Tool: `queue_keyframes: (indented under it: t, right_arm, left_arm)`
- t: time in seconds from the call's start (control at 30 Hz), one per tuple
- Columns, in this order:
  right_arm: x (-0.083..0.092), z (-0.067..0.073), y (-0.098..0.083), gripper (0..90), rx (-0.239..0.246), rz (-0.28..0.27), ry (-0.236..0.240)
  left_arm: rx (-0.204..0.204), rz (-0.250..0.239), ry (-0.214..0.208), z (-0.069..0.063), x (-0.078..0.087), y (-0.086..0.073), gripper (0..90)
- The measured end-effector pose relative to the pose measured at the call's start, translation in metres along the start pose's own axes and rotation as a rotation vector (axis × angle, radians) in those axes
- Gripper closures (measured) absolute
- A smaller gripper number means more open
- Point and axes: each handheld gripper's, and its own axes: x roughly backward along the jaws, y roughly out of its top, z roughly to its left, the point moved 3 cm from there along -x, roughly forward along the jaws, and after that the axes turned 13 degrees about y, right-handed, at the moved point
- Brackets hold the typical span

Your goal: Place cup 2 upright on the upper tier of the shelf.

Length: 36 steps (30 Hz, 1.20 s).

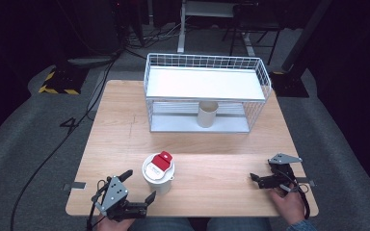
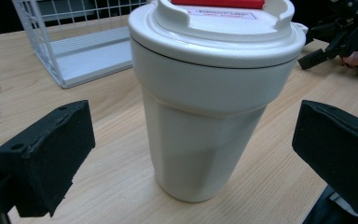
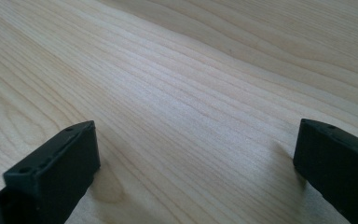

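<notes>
1. White tumbler (image 1: 158, 174) with a red flap on its lid stands upright on the table (image 1: 212, 163), near the front edge and left of centre.
2. I have the left gripper (image 1: 138, 186) just beside the tumbler, at its front-left, jaws spread wide.
3. In the left gripper view I see the tumbler (image 2: 205, 116) between the two jaws, with a gap on each side; neither pad touches it and it is not held.
4. I hold the right gripper (image 1: 260, 179) well apart from the tumbler, at the front right of the table.
5. Its jaws also stand wide open, low over bare wood (image 3: 191, 93), with nothing between them.
6. Farther back stands a wire rack (image 1: 204, 94) with a pale cup (image 1: 207, 114) on its lower shelf.
</notes>
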Motion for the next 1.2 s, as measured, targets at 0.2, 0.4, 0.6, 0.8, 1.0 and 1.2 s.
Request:
queue_keyframes:
  t: [0.2, 0.4, 0.6, 0.8, 1.0, 1.2]
  right_arm:
    - [0.000, 0.000, 0.000, 0.4, 0.000, 0.000, 0.000]
    - [0.000, 0.000, 0.000, 0.4, 0.000, 0.000, 0.000]
    - [0.000, 0.000, 0.000, 0.4, 0.000, 0.000, 0.000]
    - [0.000, 0.000, 0.000, 0.4, 0.000, 0.000, 0.000]
    - [0.000, 0.000, 0.000, 0.3, 0.000, 0.000, 0.000]
    - [0.000, 0.000, 0.000, 0.4, -0.005, -0.001, -0.004]
  left_arm:
    - [0.015, 0.014, -0.027, -0.005, -0.012, -0.002, 0.0]
    - [0.023, 0.032, -0.032, -0.009, -0.026, -0.006, 0.0]
    - [0.004, 0.029, -0.031, -0.011, -0.037, -0.008, 0.0]
    - [0.052, 0.001, -0.046, -0.011, -0.044, -0.008, 5.1]
    - [0.037, -0.006, -0.058, -0.013, -0.052, -0.010, 7.3]
    - [0.037, -0.032, -0.069, -0.014, -0.058, -0.012, 7.9]
